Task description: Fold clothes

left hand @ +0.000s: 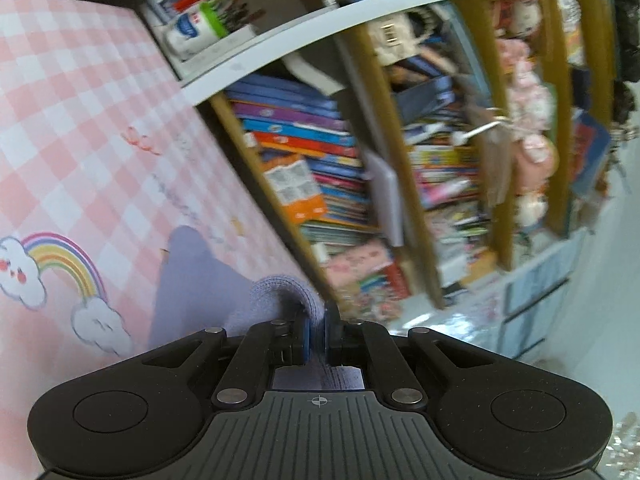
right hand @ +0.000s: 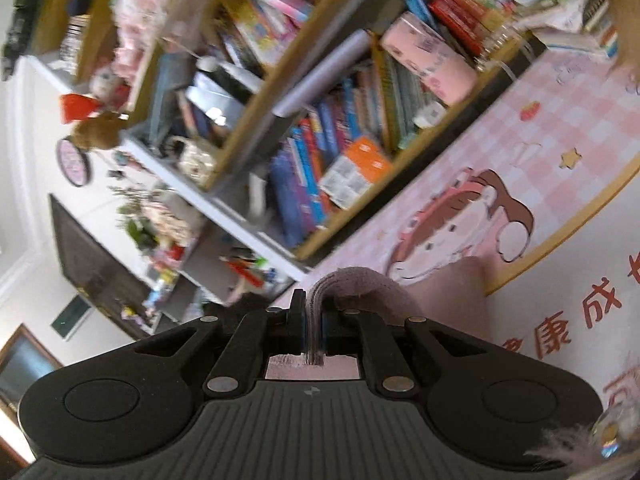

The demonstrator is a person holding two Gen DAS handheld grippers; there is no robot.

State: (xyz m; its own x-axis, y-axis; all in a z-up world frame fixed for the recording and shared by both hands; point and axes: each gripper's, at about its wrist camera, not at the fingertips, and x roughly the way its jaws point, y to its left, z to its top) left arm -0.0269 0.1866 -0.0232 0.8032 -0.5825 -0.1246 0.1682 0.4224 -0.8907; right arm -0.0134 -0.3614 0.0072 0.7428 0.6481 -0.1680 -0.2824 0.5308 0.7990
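Left tool (left hand: 316, 334) clamped on knit garment (left hand: 192, 280) edge, right tool (right hand: 314, 330) likewise, bookshelf (left hand: 360, 160) near.

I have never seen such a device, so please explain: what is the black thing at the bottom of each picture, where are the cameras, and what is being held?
Each picture comes from a camera mounted on a hand-held gripper, looking forward along its two fingers. The black shape is the gripper itself. The left gripper is shut on a fold of lilac knitted cloth. The right gripper pinches a similar ribbed fold, pinker in its view. Below lies a pink checked mat with cartoon prints. Behind stands a crowded bookshelf. Both views are tilted.
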